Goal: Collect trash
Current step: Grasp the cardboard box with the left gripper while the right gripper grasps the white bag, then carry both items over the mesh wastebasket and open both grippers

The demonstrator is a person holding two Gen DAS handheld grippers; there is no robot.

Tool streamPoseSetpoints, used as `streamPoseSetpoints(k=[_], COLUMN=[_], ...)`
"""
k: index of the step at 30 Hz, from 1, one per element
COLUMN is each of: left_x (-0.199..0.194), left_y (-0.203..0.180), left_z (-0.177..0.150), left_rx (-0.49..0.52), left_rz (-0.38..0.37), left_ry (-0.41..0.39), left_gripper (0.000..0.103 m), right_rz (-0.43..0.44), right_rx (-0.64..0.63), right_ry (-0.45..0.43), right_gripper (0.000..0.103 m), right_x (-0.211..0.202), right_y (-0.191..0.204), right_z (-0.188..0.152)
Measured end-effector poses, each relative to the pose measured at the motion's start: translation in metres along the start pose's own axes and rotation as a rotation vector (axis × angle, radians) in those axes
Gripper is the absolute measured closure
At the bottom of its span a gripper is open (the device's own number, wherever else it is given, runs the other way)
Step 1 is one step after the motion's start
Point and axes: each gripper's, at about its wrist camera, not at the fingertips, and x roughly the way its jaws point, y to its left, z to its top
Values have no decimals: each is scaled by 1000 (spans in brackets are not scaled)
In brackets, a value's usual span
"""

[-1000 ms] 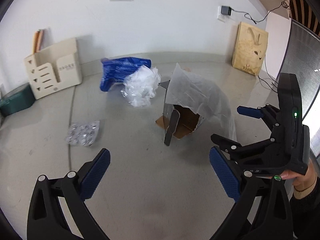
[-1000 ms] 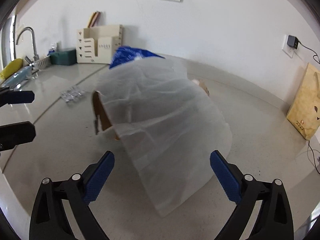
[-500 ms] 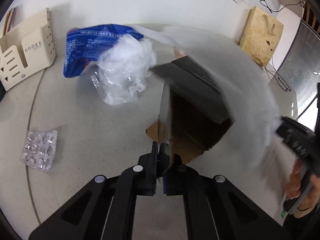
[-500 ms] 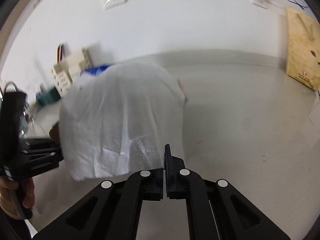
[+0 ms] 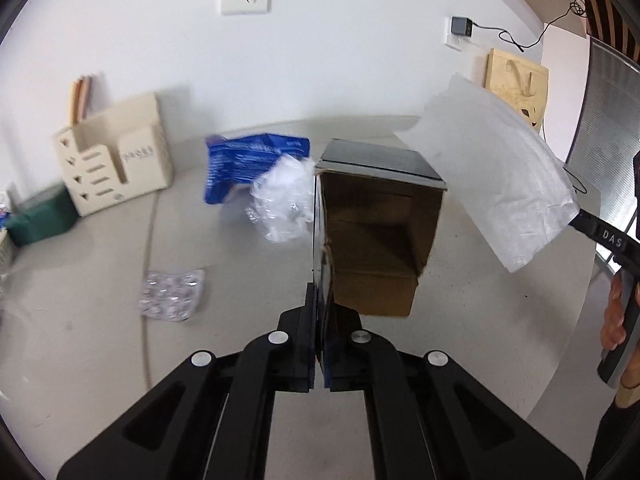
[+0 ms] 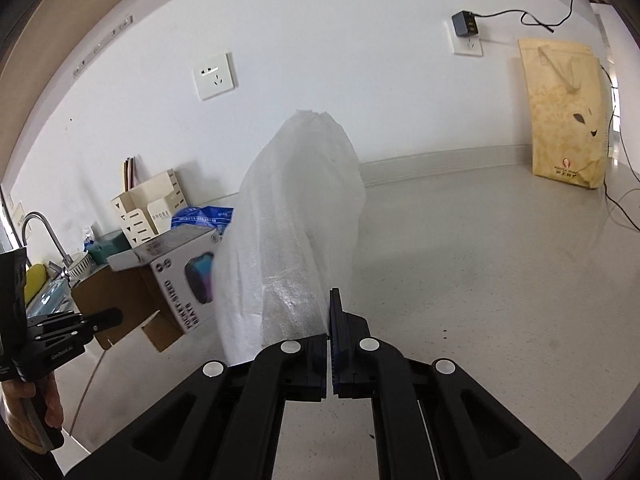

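My left gripper is shut on the side flap of an open cardboard box and holds it with the opening facing me. The box also shows in the right wrist view, lifted off the counter. My right gripper is shut on the edge of a white foam sheet, held up clear of the box; the sheet shows at the right of the left wrist view. Crumpled clear plastic, a blue bag and an empty blister pack lie on the counter.
A beige desk organiser and a green box stand at the back left. A paper bag leans on the wall at the right, cables beside it. A faucet and sink are at the far left.
Both grippers closed from open a second ago. My right gripper pulled the foam sheet off the box and raised it. My left gripper lifted the box by its flap.
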Motion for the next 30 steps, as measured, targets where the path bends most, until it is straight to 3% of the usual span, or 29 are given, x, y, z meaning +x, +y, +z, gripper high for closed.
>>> streamPoseSetpoints(k=[7,11,21,24,30], left_x=[-55,-77,-144,-160,-174], left_y=[-6,-10,-19,-28,-45], left_z=[-26,-55,-132,-155,-199], left_rx=[0,-28,-87,-84,-72], left_rz=[21,-1,44,34,44], left_ry=[-47,-56,-102,-97,-13], left_gripper=[100,100,100,100,99], right_rz=[8,-1,17,44,104], right_rx=[-10,-18,-31,-48,-42], right_ry=[-29,-58,-49,-19,37], right_gripper=[97,97,97,97,97], right_x=[-46,-80,-143,-156,-178], right_y=[15,19,25,28,27], right_z=[-9,-20,-69,-94,-139])
